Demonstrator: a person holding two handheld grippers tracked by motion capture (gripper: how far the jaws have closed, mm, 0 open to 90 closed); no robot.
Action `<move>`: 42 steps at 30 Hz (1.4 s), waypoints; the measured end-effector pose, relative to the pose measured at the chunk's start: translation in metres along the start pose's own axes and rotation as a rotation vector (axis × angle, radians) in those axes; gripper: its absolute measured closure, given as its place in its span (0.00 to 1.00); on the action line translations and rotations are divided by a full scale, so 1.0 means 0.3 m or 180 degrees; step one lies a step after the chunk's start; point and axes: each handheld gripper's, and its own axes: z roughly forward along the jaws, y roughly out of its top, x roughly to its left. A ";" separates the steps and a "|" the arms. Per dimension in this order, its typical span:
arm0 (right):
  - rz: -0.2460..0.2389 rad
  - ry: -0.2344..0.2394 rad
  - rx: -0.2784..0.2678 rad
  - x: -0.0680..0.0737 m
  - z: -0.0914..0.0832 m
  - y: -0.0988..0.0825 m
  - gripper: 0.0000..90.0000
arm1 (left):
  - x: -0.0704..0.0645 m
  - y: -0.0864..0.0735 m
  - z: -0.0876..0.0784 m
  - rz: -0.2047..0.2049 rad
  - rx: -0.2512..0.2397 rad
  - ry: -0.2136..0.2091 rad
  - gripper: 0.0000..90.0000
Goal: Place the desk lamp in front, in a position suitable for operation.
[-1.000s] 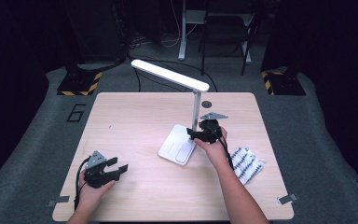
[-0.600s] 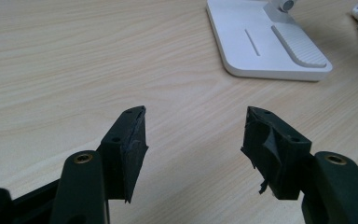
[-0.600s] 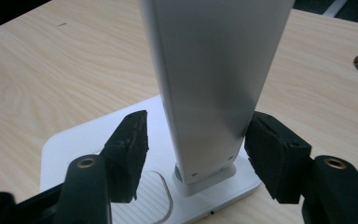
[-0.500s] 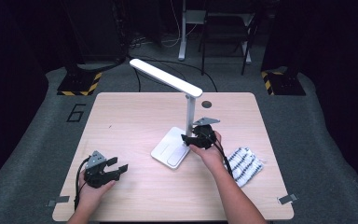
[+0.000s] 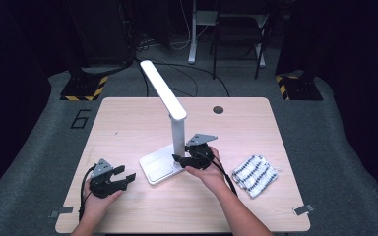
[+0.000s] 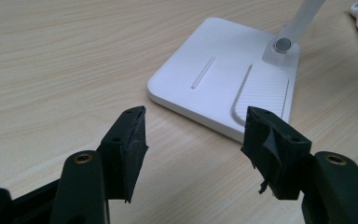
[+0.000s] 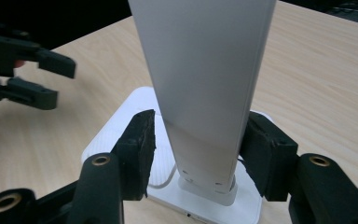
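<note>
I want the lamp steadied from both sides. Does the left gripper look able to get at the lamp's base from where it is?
Probably yes. The left gripper is open and points at the lamp's base, with only bare table between them. The right gripper straddles the post, not the base's near edge.

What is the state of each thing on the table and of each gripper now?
Desk lamp: upright on the table, arm raised, light off.
Striped cloth: crumpled, lying flat, untouched.
Left gripper: open, empty, near the lamp base.
Right gripper: jaws around the lamp post, just been closing; the left one shows a small gap.
</note>
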 end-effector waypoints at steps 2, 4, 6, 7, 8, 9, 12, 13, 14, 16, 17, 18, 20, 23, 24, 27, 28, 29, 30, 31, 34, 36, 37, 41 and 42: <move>-0.0032 0.0070 -0.0007 0.023 0.002 0.000 0.52 | 0.000 0.001 -0.002 0.0001 0.0026 -0.0012 0.43; -0.0096 0.0138 -0.0012 0.043 0.005 -0.001 0.53 | 0.000 0.001 -0.002 0.0014 0.0041 -0.0016 0.43; -0.0108 0.0199 -0.0002 0.062 0.011 -0.001 0.54 | 0.000 0.001 -0.001 0.0011 0.0052 -0.0013 0.43; -0.0123 0.0223 -0.0020 0.069 0.016 -0.001 0.55 | 0.000 0.001 -0.001 0.0016 0.0058 -0.0012 0.44; -0.0138 0.0243 -0.0029 0.073 0.021 -0.002 0.56 | -0.002 0.000 0.000 0.0010 0.0052 -0.0010 0.43; -0.0143 0.0251 -0.0030 0.077 0.026 -0.002 0.57 | -0.002 0.000 0.001 0.0020 0.0058 -0.0012 0.43; -0.0164 0.0234 -0.0021 0.090 0.037 -0.004 0.63 | -0.003 -0.001 0.004 0.0039 0.0077 -0.0013 0.43; -0.0167 0.0241 -0.0016 0.092 0.039 -0.004 0.64 | -0.003 -0.001 0.004 0.0039 0.0077 -0.0013 0.43; -0.0167 0.0216 -0.0022 0.098 0.039 -0.005 0.64 | -0.003 -0.001 0.005 0.0044 0.0077 -0.0010 0.43; -0.0203 0.0216 -0.0012 0.106 0.037 -0.006 0.68 | -0.004 -0.001 0.004 0.0034 0.0072 -0.0009 0.43; -0.0240 0.0266 -0.0009 0.108 0.034 -0.008 0.72 | -0.005 -0.001 0.004 0.0026 0.0068 -0.0016 0.43; -0.0200 0.0397 -0.0003 0.113 0.032 -0.014 0.77 | -0.006 -0.002 0.007 0.0018 0.0033 0.0002 0.43; -0.0192 0.0470 0.0076 0.129 0.034 -0.021 0.84 | -0.005 -0.001 0.005 0.0026 0.0074 -0.0021 0.44; -0.0228 0.0517 0.0133 0.156 0.040 -0.039 1.00 | -0.008 0.000 0.006 0.0046 0.0070 -0.0007 0.43; -0.0197 0.0524 0.0123 0.159 0.043 -0.044 1.00 | -0.007 0.001 0.006 0.0071 0.0086 -0.0022 0.43; -0.0191 0.0472 0.0147 0.173 0.052 -0.054 0.85 | -0.016 0.002 0.010 0.0097 0.0092 -0.0028 0.43; -0.0253 0.0386 0.0151 0.173 0.054 -0.055 0.84 | -0.019 0.002 0.013 0.0105 0.0072 -0.0032 0.43; -0.0256 0.0371 0.0137 0.172 0.053 -0.057 0.83 | -0.023 0.006 0.013 0.0073 0.0089 -0.0093 0.44; -0.0226 0.0359 0.0122 0.172 0.051 -0.059 0.81 | -0.029 0.008 0.017 0.0077 0.0062 -0.0096 0.44; -0.0255 0.0309 0.0104 0.169 0.047 -0.060 0.79 | -0.034 0.014 0.018 0.0122 0.0091 -0.0116 0.44; -0.0215 0.0238 0.0114 0.158 0.031 -0.069 0.74 | -0.061 0.043 0.023 0.0135 0.0078 -0.0199 0.44; -0.0198 0.0176 0.0120 0.151 0.016 -0.083 0.72 | -0.080 0.071 0.025 0.0147 0.0041 -0.0248 0.44; -0.0166 0.0158 0.0137 0.147 0.006 -0.092 0.71 | -0.090 0.085 0.027 0.0148 0.0003 -0.0282 0.44; -0.0051 0.0103 0.0134 0.130 -0.037 -0.129 0.66 | -0.131 0.134 0.038 0.0225 -0.0019 -0.0352 0.45; -0.0037 0.0088 0.0134 0.125 -0.050 -0.137 0.66 | -0.138 0.140 0.046 0.0207 -0.0062 -0.0357 0.45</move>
